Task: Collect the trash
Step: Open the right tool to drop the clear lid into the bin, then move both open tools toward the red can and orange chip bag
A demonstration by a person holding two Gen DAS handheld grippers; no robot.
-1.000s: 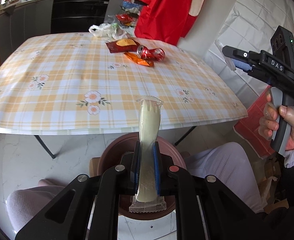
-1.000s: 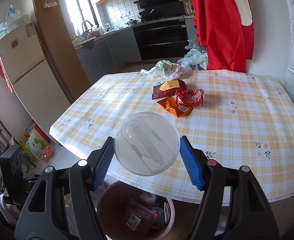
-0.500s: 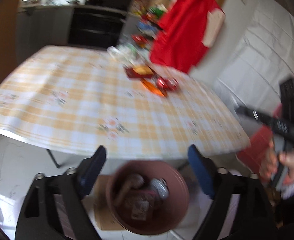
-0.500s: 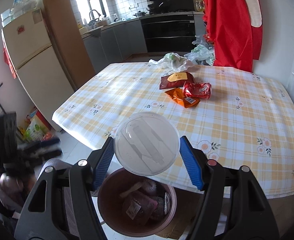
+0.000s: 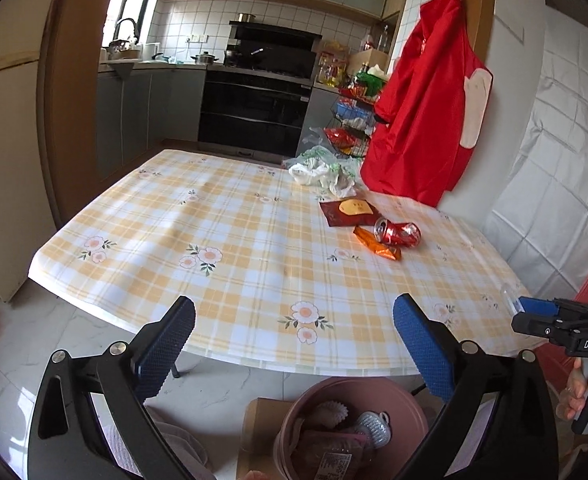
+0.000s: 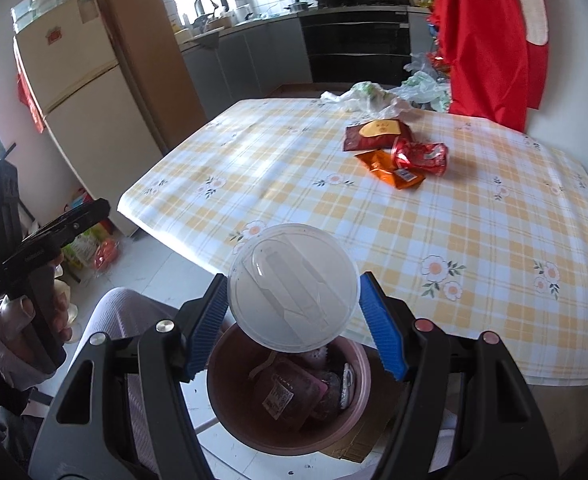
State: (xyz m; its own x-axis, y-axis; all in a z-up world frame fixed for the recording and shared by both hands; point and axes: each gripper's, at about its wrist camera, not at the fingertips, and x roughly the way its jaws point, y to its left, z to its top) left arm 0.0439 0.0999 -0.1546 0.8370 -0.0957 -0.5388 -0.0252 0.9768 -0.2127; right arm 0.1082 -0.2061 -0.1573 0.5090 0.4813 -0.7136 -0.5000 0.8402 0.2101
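My left gripper [image 5: 294, 320] hangs over the near table edge; its jaws are opening wide with nothing between them. Below it stands a pink bin [image 5: 410, 404] holding several wrappers. My right gripper [image 6: 294, 284] is shut on a clear round plastic lid [image 6: 294, 256], held upright just above the pink bin [image 6: 230, 412]. On the checked table [image 5: 214, 240] lie a crushed red can [image 5: 398, 234], an orange wrapper [image 5: 376, 242], a dark red packet [image 5: 348, 212] and crumpled plastic bags [image 5: 322, 170]. The same can [image 6: 420, 154] and orange wrapper [image 6: 390, 168] show in the right wrist view.
The bin rests on a piece of cardboard [image 5: 260, 432] on the white floor, between the person's knees [image 6: 126, 312]. A red apron [image 5: 426, 120] hangs on the wall behind the table. A fridge [image 6: 74, 92] stands to the left.
My left gripper let go of the long wrapped item, which dropped out of its jaws; the jaws spread wide and the gripper rose and tilted up. The right gripper drifted over the bin, still holding the lid.
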